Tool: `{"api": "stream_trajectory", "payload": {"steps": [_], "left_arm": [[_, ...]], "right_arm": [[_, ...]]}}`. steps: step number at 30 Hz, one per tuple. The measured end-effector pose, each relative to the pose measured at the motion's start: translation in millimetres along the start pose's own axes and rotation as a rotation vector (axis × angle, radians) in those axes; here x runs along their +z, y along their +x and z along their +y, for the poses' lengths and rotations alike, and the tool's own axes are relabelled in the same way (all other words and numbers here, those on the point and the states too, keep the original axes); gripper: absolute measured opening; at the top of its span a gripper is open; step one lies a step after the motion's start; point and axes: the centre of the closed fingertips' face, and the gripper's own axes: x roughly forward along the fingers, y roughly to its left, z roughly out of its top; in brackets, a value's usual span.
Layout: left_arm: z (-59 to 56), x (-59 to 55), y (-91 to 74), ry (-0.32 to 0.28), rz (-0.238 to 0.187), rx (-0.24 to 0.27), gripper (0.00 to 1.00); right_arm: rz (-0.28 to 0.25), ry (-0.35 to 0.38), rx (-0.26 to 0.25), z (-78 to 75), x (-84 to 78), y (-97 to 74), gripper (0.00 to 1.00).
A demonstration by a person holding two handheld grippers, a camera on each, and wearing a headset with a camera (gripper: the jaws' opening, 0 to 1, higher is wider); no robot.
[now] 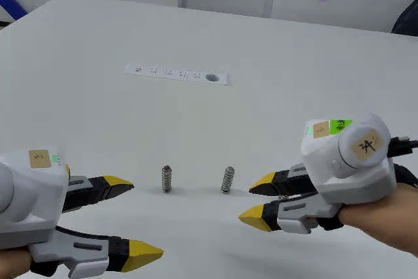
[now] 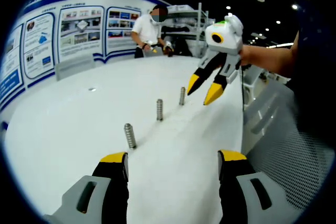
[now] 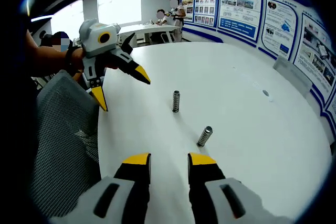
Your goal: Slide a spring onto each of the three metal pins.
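Three springs (image 2: 159,109) stand upright in a row straight ahead of the left claw (image 2: 172,157), the far one just beside the right claw (image 2: 201,94). They stand unaided, so each probably sits on a pin hidden inside. Both claws are apart and empty, flanking the row above the surface (image 1: 98,63). Looks finished.

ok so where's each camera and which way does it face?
Head view: on the headset, facing down at the table; left gripper, right gripper and a hand show.
Left gripper view: looks along its own fingers, past three springs, at the right gripper.
Right gripper view: the reverse, own fingers toward the left gripper.
Shared: gripper views face each other across the springs.
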Motion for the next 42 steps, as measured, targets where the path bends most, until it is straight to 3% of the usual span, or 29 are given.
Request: {"api": "stream_trajectory", "payload": {"steps": [26, 30, 42], "left_arm": [[-4.3, -1.5, 4.0, -0.012, 0.002, 0.000, 0.72], [-3.9, -3.7, 5.2, -0.015, 0.002, -0.002, 0.72], [0.0, -8.2, 5.0, -0.027, -0.002, -0.005, 0.72]], "right_arm": [[-0.096, 0.154, -0.160, -37.5, -54.2, -53.3, 0.41], [-0.124, 0.165, -0.182, -44.3, -61.1, -58.8, 0.44], [-0.145, 0.144, -0.211, -44.9, -74.5, -65.1, 0.53]]}}
